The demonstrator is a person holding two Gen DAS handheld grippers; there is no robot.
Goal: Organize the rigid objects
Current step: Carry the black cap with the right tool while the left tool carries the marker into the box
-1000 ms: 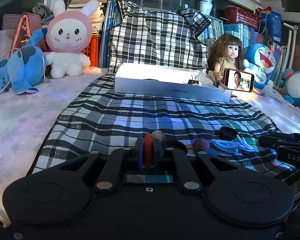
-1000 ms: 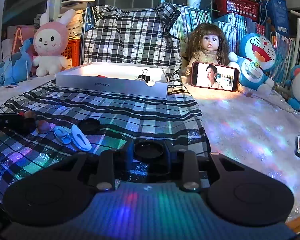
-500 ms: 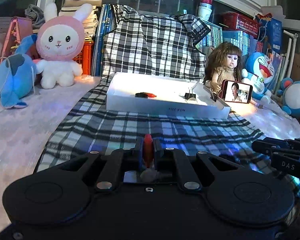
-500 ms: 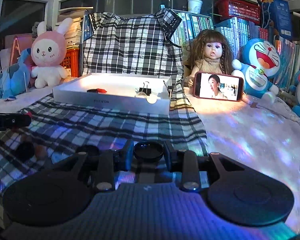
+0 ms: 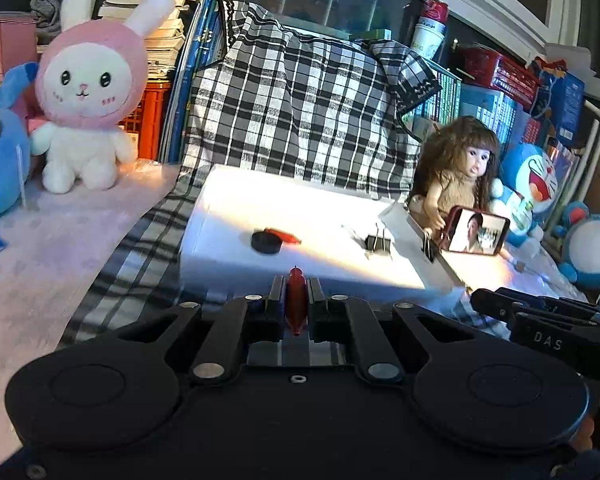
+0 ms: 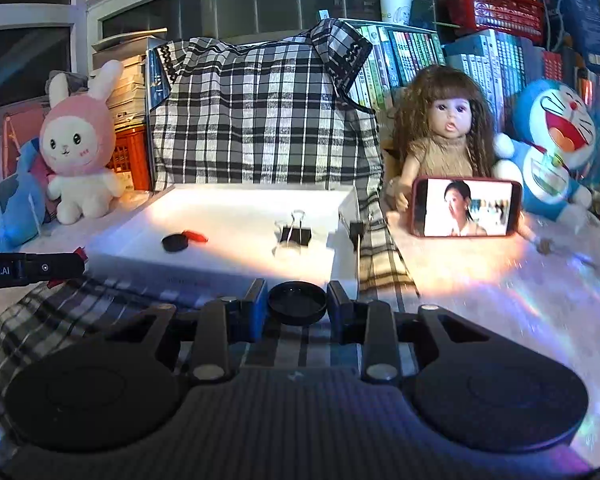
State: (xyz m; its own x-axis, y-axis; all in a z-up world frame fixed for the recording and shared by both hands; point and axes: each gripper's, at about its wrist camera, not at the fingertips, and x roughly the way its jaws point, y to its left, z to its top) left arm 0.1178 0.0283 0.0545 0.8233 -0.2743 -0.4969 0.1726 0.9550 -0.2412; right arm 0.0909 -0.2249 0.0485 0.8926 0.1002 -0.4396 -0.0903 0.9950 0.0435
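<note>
In the left wrist view, the left gripper [image 5: 296, 304] is clamped tight on a thin red clip [image 5: 296, 300], held edge-on just short of the white tray [image 5: 220, 248]; it looks light, stiff and slick, best pinched across its flat faces. In the right wrist view, the right gripper [image 6: 298, 306] stands part-open around a black round lid [image 6: 298, 303], held by its rim near the tray's front wall; I judge it light, rigid and liable to twist out.

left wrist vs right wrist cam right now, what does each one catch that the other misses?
Left wrist only: the left gripper shut on a red piece, and a blue plush with a white belly at far right.
Right wrist only: the right gripper clamping a black round cap.
Both: the white tray holding a black cap, a red piece and a binder clip; doll, phone, pink bunny.
</note>
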